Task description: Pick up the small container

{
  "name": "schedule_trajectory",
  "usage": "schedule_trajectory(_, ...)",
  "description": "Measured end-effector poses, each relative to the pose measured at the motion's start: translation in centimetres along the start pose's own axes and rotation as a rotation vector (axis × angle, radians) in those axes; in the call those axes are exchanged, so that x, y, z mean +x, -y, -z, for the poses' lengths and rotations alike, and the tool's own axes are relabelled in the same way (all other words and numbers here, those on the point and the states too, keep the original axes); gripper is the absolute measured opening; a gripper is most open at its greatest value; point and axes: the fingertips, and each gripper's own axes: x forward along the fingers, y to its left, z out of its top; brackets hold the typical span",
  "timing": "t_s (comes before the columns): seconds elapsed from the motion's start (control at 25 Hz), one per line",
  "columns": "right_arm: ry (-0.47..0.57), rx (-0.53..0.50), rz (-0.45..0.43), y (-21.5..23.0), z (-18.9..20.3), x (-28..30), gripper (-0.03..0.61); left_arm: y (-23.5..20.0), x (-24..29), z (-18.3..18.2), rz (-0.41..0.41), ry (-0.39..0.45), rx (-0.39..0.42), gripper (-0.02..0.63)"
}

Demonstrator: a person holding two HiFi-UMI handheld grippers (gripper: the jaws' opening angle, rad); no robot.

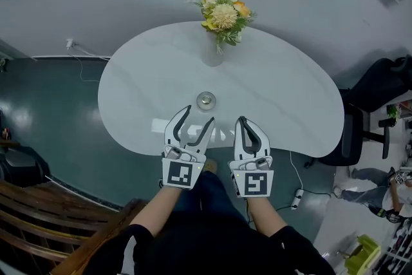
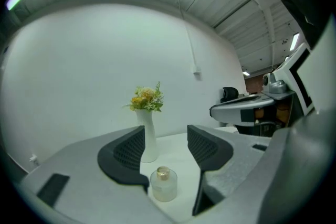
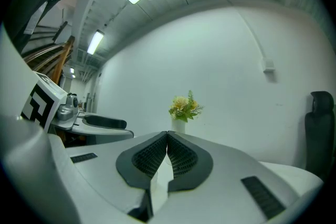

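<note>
You are in the approach step: the small frosted glass container [image 1: 206, 100] with its metallic cap stands upright on the white curved surface [image 1: 283, 93], untouched and not yet lifted. It sits near the front edge, between you and the slim white vase [image 1: 213, 51] of yellow and orange flowers, which stands well behind it.

Your left hand-held gripper [image 1: 200, 114] hovers over the front edge with its jaws spread wide and nothing between the pads. In the left gripper view the small frosted glass container [image 2: 164, 184] shows low in the gap, just ahead of the jaw tips and lined up roughly with the middle of the opening. Your right hand-held gripper [image 1: 243, 119] hangs beside the left one with its jaws pressed together on nothing; the right gripper view shows the ribbed pads meeting.

The next move, as I judge it, calls for you to ease the left hand-held gripper forward and down until the pads flank the glass body below the cap, then close gently. The glass looks smooth and the container light, so a crooked approach could knock it over or push it toward the vase.
</note>
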Motion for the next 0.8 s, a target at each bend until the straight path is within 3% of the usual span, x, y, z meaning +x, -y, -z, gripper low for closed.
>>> schedule_trajectory(0.16, -0.096, -0.032, -0.026, -0.1, 2.4, 0.5, 0.023, -0.2, 1.2, 2.0, 0.003, -0.023, 0.001, 0.253)
schedule_trajectory(0.28, -0.071, -0.008, -0.016, 0.0, 2.9, 1.2, 0.023, -0.1, 2.3, 3.4, 0.01, -0.033, 0.004, 0.258)
schedule_trajectory(0.8, -0.187, -0.011, -0.045, -0.2, 8.3, 2.5, 0.023, -0.8, 4.7, 9.4, 0.001, -0.104, -0.003, 0.276)
